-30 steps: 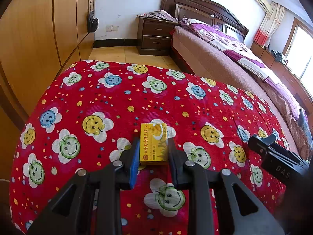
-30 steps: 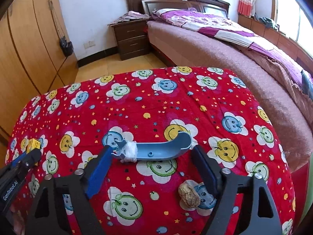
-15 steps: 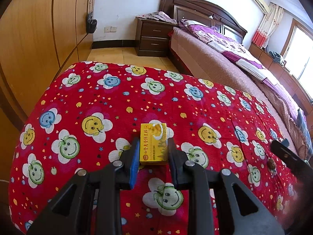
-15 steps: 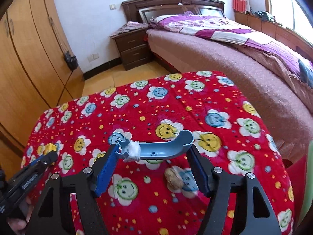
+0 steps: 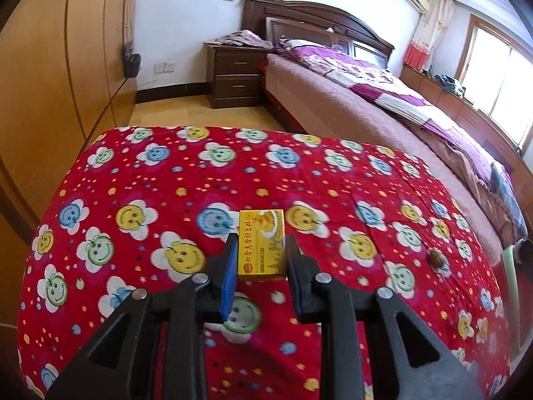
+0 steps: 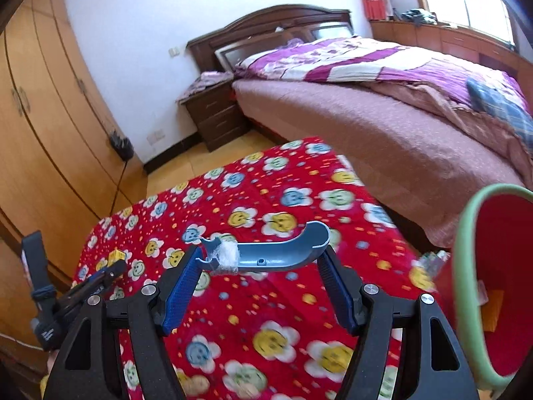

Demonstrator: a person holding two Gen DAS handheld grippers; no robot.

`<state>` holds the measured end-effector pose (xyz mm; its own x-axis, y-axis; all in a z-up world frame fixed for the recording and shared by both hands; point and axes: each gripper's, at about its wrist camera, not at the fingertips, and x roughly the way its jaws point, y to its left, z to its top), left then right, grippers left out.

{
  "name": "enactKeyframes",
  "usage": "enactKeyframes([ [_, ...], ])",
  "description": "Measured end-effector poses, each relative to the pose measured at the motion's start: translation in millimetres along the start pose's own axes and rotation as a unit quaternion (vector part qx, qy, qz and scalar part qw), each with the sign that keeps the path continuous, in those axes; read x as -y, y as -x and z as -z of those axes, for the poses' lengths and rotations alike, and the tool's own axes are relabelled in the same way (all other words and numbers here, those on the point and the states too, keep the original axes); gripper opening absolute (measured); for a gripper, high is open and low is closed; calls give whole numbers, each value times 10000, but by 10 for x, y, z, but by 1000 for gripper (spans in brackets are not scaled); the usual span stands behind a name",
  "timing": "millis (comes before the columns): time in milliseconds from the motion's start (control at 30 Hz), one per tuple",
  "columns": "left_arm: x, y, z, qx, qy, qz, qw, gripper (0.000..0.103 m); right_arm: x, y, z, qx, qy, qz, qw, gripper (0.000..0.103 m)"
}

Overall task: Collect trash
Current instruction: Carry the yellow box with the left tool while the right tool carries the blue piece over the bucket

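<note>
A bedroom: a table (image 5: 140, 180) under a red cloth printed with smiley-face flowers stands in the foreground, with a bed (image 5: 393, 113) at the right and a wooden wardrobe (image 5: 50, 76) at the left.

Left tongs (image 5: 261, 250) — set narrow, pads pressed on both long sides of a small yellow box (image 5: 261, 245), which is held above the cloth with its printed face up. In the right wrist view the same tongs (image 6: 110, 271) appear at the near left, with the yellow box (image 6: 116, 256) at their tip.

Right tongs (image 6: 263, 260) — spread wide, clamped end to end on a curved blue plastic piece (image 6: 276, 250). A wad of white material (image 6: 226, 255) clings to the left end of that piece.

Outward from the tongs: a brown walnut-like lump (image 5: 435, 258) lies on the cloth near the right edge of the table. A red bin with a pale green rim (image 6: 466, 233) stands just beside the table's right edge, its mouth facing the right wrist camera. Something orange lies inside it. A small crumpled wrapper (image 6: 431, 260) sits at the table edge next to the bin rim; the blur hides its detail.
</note>
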<state>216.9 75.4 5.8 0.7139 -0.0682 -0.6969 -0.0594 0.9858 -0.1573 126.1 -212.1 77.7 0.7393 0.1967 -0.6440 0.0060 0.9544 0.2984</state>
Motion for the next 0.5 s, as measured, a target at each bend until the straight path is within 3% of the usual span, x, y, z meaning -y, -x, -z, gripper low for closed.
enactKeyframes([
  [500, 708, 492, 35, 285, -801, 607, 9945, 27, 1076, 856, 335, 357, -902, 646, 9932, 72],
])
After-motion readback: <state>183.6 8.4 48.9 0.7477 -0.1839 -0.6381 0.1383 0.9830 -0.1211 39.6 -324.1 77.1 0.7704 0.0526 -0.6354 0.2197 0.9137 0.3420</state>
